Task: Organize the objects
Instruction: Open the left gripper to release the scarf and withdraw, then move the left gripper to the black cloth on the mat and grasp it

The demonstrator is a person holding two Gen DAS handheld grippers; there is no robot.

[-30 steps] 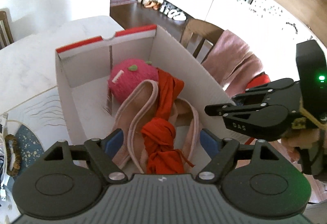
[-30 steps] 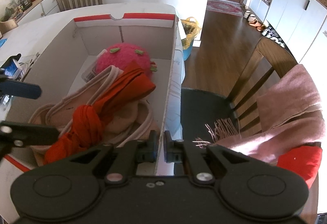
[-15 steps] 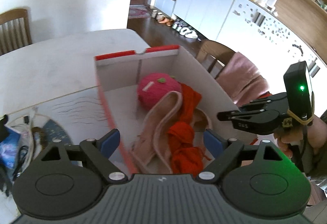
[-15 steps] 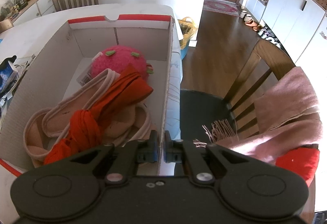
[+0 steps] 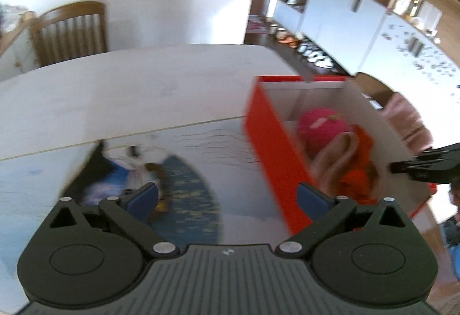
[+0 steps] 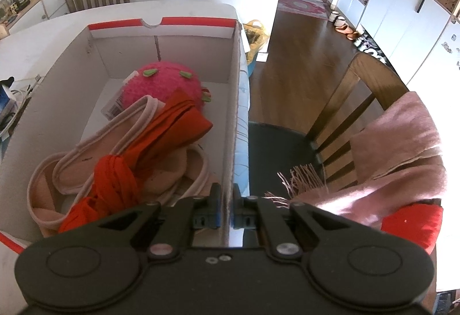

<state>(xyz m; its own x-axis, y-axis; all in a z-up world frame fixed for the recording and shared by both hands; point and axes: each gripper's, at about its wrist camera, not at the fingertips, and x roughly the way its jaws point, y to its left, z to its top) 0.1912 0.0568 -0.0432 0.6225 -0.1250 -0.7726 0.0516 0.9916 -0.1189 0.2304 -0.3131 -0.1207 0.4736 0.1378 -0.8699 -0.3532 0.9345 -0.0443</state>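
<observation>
Right gripper [image 6: 227,210] pinches the box [image 6: 234,102] wall; left gripper [image 5: 227,197], beside the box, jaws opening, empty.

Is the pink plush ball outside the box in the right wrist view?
No, the pink plush ball lies inside the box, at its far end, partly covered by a slipper and the red cloth.

The open red-and-white box [image 6: 234,102] holds a pink plush ball [image 6: 164,85] at its far end, 2 beige slippers [image 6: 86,159] and a knotted orange cloth [image 6: 115,180] draped across them.
</observation>
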